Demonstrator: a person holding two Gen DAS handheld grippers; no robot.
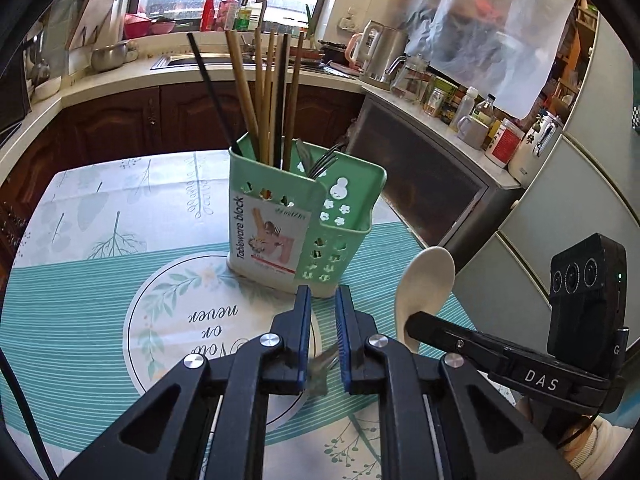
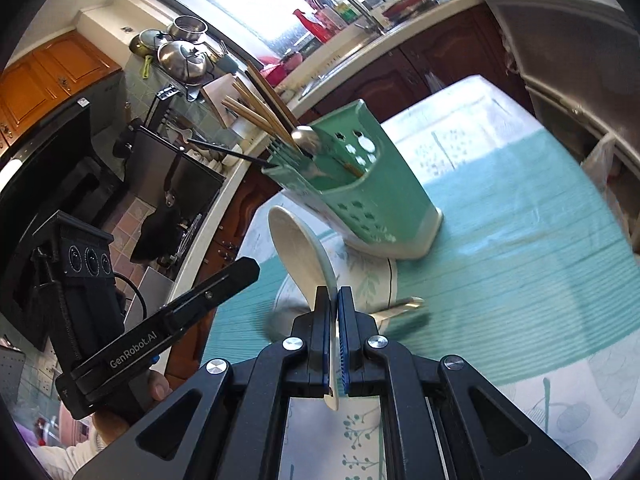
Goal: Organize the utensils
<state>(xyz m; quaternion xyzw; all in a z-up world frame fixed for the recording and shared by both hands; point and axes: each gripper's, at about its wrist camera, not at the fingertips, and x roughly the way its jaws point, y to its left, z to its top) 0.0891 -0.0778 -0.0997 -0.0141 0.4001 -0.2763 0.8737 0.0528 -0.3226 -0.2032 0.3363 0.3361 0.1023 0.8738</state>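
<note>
Right wrist view first: my right hand-held gripper (image 2: 335, 304) is clamped tight on the handle of the cream-white soup spoon (image 2: 296, 248). The spoon's bowl sticks up in front of the fingers and is clear of the table (image 1: 80, 300) with its teal and white printed cloth. So that one is picked up, but it isn't in the holder yet.

The mint green plastic tableware holder (image 2: 380, 200) stands upright on the cloth, a bit past both grippers. It's pretty well stocked already. There's a bundle of wooden and black chopsticks (image 1: 264, 92) in the tall back compartment, some dark metal forks (image 1: 324, 156) poking out of the next one, and a shiny metal spoon (image 2: 306, 138) in there too.

From the left wrist view, my left hand-held gripper (image 1: 323, 328) has its jaws standing narrow with a small gap. There's a blurred metal utensil (image 1: 320, 368) showing in that gap, probably a handle. It's too smeared for me to say whether the pads are actually pinching it or it's just lying underneath, so I can't call that one.

My read is that we're most of the way through. The bulk of the cutlery is sorted, and what's left is dropping the white spoon into a free compartment, then dealing with the metal piece. I can't see any other loose utensils on the cloth in either view.
</note>
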